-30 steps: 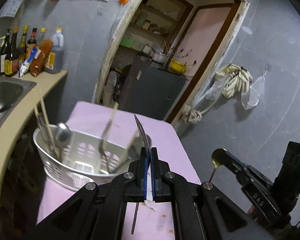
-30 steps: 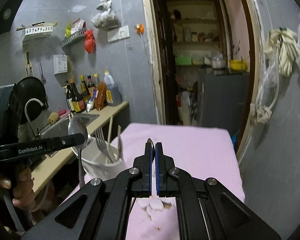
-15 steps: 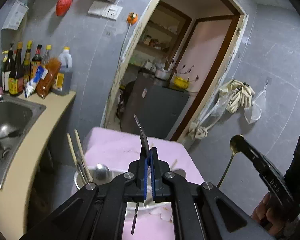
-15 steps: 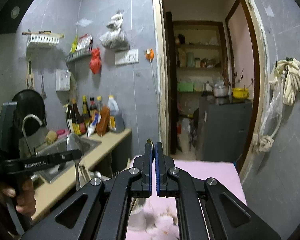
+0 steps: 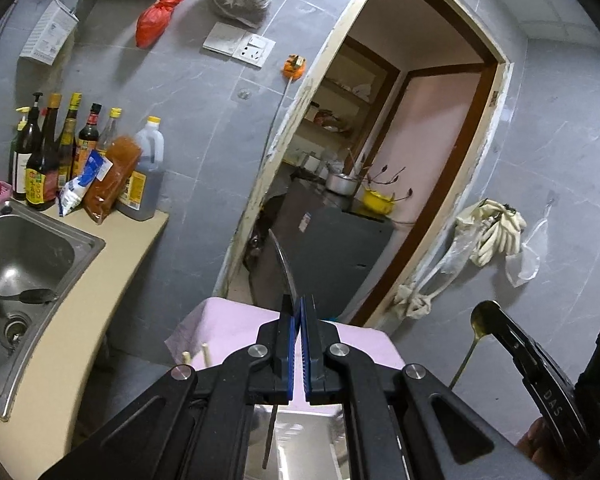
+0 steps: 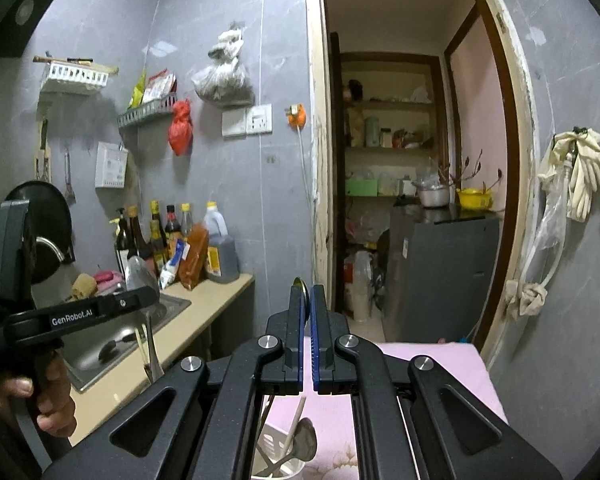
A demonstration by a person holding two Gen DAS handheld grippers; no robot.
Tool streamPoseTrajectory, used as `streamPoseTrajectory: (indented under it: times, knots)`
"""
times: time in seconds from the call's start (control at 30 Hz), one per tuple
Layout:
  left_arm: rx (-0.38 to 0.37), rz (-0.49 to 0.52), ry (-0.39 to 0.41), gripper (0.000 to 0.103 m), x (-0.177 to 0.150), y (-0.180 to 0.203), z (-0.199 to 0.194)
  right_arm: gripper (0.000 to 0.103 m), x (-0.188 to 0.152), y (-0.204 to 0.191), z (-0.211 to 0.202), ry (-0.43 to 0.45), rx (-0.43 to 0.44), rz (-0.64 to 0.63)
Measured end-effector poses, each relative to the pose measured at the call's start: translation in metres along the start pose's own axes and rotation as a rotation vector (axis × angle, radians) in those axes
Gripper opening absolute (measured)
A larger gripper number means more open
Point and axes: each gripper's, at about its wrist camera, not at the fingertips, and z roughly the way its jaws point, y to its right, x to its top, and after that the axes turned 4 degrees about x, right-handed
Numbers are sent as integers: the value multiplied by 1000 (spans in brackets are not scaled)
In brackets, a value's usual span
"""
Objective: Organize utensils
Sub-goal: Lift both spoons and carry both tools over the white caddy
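The left gripper [image 5: 300, 312] is clamped on a steel spoon [image 5: 283, 264]: its bowl rises edge-on above the blue pads and its handle hangs below the jaws. The right gripper [image 6: 308, 304] is pinched tight on a small golden spoon [image 5: 482, 318], whose bowl peeks out above the fingertips while the thin handle hangs below. Both are held up over the pink-covered table [image 6: 460, 360]. Below the right gripper, a white basket [image 6: 288, 470] stands on the table and holds a steel spoon bowl [image 6: 305, 440] and a pale chopstick [image 6: 294, 420] leaning upright; other pieces inside are too hidden to name. To the left, the steel sink [image 5: 28, 248] holds a dark utensil [image 5: 24, 296] beside its drain. Sauce bottles [image 5: 56, 152] stand behind it on the counter.
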Motion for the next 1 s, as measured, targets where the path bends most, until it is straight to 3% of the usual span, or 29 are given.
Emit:
streamPoseTrajectory:
  times: [0.43,1.0]
  knots:
    - [-1,-13,-25,3,-23,-8,16,3,-31,-4,29,-92,6,-29]
    - [33,54,-45,3,-41,-1,14,3,-45,-3,41,-120,33,13]
